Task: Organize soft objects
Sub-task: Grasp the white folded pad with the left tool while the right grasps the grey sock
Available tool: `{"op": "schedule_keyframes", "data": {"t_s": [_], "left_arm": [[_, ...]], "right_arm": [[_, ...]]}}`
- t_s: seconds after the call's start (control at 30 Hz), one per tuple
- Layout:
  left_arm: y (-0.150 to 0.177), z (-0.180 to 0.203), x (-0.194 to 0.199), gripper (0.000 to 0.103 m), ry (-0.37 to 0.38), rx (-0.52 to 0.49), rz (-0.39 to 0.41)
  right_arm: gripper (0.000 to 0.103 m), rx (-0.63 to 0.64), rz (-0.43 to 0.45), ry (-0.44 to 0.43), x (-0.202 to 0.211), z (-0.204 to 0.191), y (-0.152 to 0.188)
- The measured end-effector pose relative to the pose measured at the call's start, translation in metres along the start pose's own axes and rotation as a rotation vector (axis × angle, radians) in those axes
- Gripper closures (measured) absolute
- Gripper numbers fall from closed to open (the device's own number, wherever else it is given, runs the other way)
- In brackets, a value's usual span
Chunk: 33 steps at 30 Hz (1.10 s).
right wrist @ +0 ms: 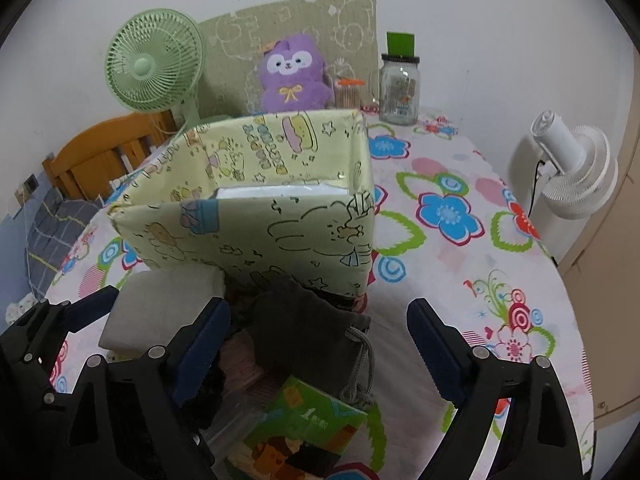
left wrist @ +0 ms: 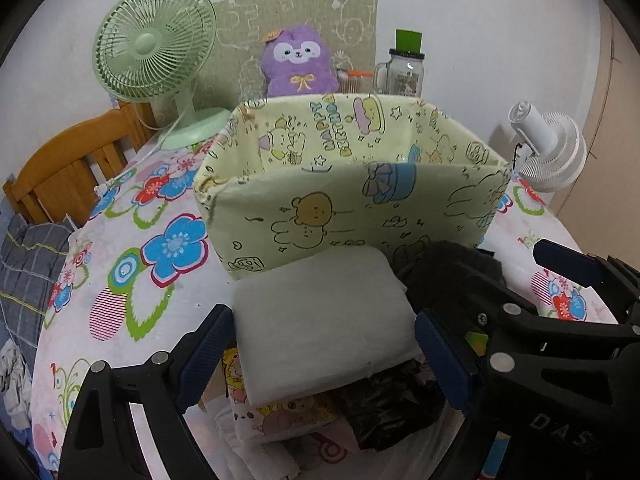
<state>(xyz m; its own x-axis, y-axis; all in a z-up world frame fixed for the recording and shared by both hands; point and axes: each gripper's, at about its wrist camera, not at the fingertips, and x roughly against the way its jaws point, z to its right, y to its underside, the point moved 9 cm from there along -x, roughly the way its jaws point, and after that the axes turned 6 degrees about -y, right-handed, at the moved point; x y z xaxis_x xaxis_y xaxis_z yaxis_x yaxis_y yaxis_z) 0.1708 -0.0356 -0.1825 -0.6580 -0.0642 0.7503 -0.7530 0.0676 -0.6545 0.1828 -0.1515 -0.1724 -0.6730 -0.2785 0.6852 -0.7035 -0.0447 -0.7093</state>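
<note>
One container stood on the flowered tablecloth (right wrist: 452, 184): a pale-green cartoon-print fabric box (left wrist: 352, 208), open at the top, and from the right wrist view something white (right wrist: 276, 191) lay low inside it, too hidden to name. Right in front of the box sat the pile of soft things! A white folded pad (left wrist: 324, 320) lay on top, its far edge touching the box's near wall, with a cartoon-print packet (left wrist: 288, 412) and a black crinkled bag (left wrist: 396, 408) beneath it. The left gripper (left wrist: 324, 344) straddled that white pad, one blue finger (left wrist: 208, 356) at each side edge; whether the pads truly pinched it or merely flanked it, I could not tell. Just beside it, the right gripper (right wrist: 320, 344) stood wide apart, nothing clasped, its span hovering over a dark grey drawstring pouch (right wrist: 304, 328) that lay between the fingers without touching them, cord trailing toward a green booklet (right wrist: 308, 432) nearer the camera. Behind the box: a green desk fan (left wrist: 154, 46), a purple plush toy (left wrist: 298, 62), a glass jar (right wrist: 399, 92), and a white fan (right wrist: 572, 172) off to the right
</note>
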Motion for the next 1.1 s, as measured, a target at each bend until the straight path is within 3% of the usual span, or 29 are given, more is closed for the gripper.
{"op": "schedule_keyframes", "data": {"t_s": [0.23, 0.37, 0.5, 0.87, 1.1], "left_arm": [[0.002, 0.0, -0.013, 0.009, 0.011, -0.009, -0.022], [0.006, 0.002, -0.021, 0.009, 0.023, -0.017, -0.05], [0.009, 0.005, -0.024, 0.012, -0.011, -0.048, -0.049], [0.004, 0.005, -0.021, 0.013, 0.01, -0.029, -0.038], [-0.002, 0.0, -0.01, 0.019, 0.026, -0.001, -0.008]], "right_arm": [[0.011, -0.029, -0.046, -0.009, -0.021, 0.002, 0.005], [0.018, -0.026, -0.077, -0.021, -0.032, -0.001, 0.008], [0.024, -0.04, -0.123, -0.023, -0.044, -0.002, 0.016], [0.06, -0.038, -0.101, -0.043, -0.039, -0.004, 0.014], [0.067, -0.048, -0.068, -0.043, -0.026, -0.003, 0.007]]}}
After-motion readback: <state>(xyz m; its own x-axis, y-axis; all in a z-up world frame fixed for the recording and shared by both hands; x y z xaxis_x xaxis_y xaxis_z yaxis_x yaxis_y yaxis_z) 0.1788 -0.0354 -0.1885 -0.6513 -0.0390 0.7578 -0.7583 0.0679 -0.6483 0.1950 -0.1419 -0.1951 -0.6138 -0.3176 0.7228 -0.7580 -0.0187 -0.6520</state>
